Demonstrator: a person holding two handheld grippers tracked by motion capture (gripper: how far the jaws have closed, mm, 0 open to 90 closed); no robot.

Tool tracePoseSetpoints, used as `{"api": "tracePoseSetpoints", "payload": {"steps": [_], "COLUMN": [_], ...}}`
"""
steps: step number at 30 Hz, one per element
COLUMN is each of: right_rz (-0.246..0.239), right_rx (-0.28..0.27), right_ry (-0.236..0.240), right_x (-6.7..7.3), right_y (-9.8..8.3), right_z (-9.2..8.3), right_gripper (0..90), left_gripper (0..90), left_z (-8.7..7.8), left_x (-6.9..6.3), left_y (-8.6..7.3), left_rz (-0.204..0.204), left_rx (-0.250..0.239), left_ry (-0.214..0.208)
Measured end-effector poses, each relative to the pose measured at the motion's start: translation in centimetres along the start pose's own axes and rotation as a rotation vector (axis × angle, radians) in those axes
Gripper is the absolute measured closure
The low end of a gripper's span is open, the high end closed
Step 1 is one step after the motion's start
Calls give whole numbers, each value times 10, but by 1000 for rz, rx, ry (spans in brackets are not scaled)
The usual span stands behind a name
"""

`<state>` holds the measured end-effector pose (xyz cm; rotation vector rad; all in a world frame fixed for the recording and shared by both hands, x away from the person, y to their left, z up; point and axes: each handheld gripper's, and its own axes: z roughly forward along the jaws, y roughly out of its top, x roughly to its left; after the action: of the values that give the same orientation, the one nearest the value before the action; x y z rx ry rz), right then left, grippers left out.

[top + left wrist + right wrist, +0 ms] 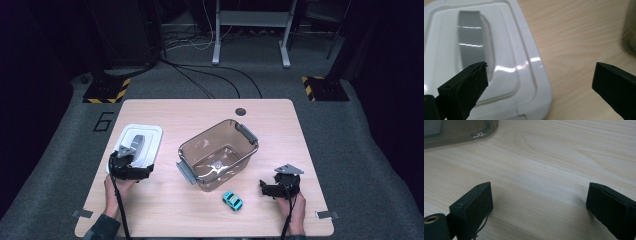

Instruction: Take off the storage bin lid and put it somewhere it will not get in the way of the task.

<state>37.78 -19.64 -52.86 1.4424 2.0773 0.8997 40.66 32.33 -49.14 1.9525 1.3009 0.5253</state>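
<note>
Both grippers, left (131, 161) and right (280, 187), stood agape, empty. The white lid (499, 62) lay under the left's jaw; its glossy rim could slip when pinched.

On the bench (165, 215), the left hand-held gripper (121, 161) overlaps a white lid (150, 137). A clear tub (200, 147) and teal toy car (232, 201) lie left of the right hand-held gripper (267, 187).

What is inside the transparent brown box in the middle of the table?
The box looks empty: through its clear walls I see the bottom with light reflections and no object. The toy car lies outside, on the table in front of it.
</note>
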Motion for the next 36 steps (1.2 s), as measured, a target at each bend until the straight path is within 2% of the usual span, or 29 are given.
{"api": "tracePoseSetpoints", "payload": {"steps": [7,13,15,16,19,20,24,26,33,36], "right_rz": [-7,-7,-7,-10,-6,-5,-11,-9,43,40], "right_rx": [5,11,12,14,18,18,22,23,-26,-26], "right_ry": [1,5,6,7,9,10,11,9,56,63], "right_x": [0,2,2,2,2,3,3,2,-4,-3], "right_y": [0,1,1,1,1,1,2,2,2,1], "right_z": [1,2,2,2,2,2,2,2,-4,-6], "right_gripper": [40,17,12,6,0,0,0,0,0,0], "left_gripper": [0,0,0,0,0,0,0,0,0,0], "left_z": [5,12,13,17,20,21,21,21,20,20], "left_x": [-31,-48,-48,-49,-51,-51,-55,-57,-57,-57], "left_y": [-11,-22,-24,-26,-31,-32,-34,-38,-38,-38], "left_rz": [67,112,115,125,108,117,137,118,123,143], "left_rx": [27,54,63,86,93,101,90,61,61,66], "left_ry": [-54,-63,-66,-68,-78,-80,-56,-47,-50,-59]}}
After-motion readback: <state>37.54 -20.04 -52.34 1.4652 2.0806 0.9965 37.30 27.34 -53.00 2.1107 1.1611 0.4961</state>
